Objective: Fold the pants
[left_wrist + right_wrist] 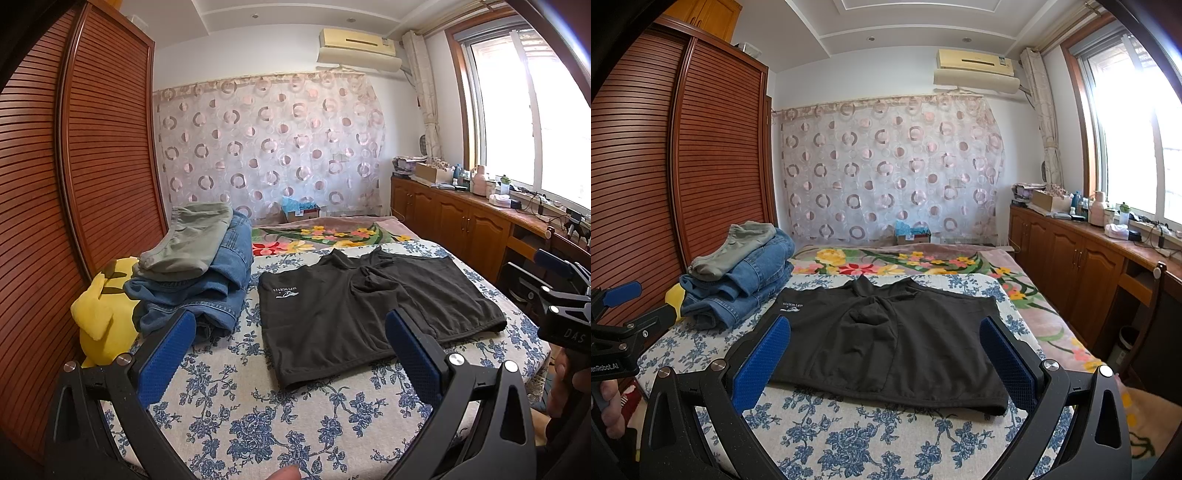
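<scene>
Black shorts [354, 317] [886, 339] with a small white logo lie spread flat on the blue-flowered cloth [258, 424] [868, 443] covering the bed. My left gripper [291, 332] hovers open above the near left part of the shorts, nothing between its blue pads. My right gripper [886, 338] is open too, held over the near edge of the shorts with empty jaws. The right gripper's body shows at the right edge of the left wrist view, and the left gripper's body at the left edge of the right wrist view.
A stack of folded jeans [199, 291] [738, 288] topped by grey-green pants [184, 240] sits at the bed's left, by a yellow plush toy [103, 317]. A slatted wardrobe [74, 166] stands left; a cluttered wooden counter [480, 214] runs along the right.
</scene>
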Demonstrator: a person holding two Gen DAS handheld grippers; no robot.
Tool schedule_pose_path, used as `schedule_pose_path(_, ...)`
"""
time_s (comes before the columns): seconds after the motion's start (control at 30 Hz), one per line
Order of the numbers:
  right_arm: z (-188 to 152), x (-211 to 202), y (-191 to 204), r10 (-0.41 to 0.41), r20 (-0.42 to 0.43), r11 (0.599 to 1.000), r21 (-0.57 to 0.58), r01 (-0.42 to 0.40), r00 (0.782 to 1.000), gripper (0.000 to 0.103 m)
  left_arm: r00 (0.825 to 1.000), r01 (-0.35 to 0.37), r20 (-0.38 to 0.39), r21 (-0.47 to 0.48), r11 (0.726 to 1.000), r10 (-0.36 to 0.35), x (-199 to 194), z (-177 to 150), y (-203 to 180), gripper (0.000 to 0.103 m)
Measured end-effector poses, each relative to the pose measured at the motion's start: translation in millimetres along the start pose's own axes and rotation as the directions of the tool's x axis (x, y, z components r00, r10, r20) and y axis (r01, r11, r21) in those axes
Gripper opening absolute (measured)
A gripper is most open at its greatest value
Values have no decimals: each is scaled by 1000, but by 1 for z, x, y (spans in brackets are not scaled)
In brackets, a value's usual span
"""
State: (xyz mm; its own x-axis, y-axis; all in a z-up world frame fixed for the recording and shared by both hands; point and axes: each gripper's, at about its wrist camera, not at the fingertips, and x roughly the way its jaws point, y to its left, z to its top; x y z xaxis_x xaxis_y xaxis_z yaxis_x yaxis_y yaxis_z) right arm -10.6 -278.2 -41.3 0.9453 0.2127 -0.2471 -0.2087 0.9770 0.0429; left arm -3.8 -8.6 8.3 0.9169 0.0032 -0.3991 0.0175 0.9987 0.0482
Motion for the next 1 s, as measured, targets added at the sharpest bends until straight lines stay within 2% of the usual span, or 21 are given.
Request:
schedule_pose_path(0.3,0,0,0,0,-1,1000,0,0,1000,102,1000,1,0,0,1000,-1,0,0,-1,103)
schedule_pose_path(0.47,-2,4,-1,1,-19,1000,9,-1,1000,102,1000,1,-20,1,1000,-1,-7,13,-5,103)
schedule_pose_path(0.67,-5,10,-6,6,-54,1000,16,-5,999,102,997,16,-77,2,1000,-15,10,7,-5,103)
schedule_pose_path(1.0,-5,15,-22,-6,-112,1000,28,9,994,102,983,55,-174,-2,998,-54,47,-24,10,103)
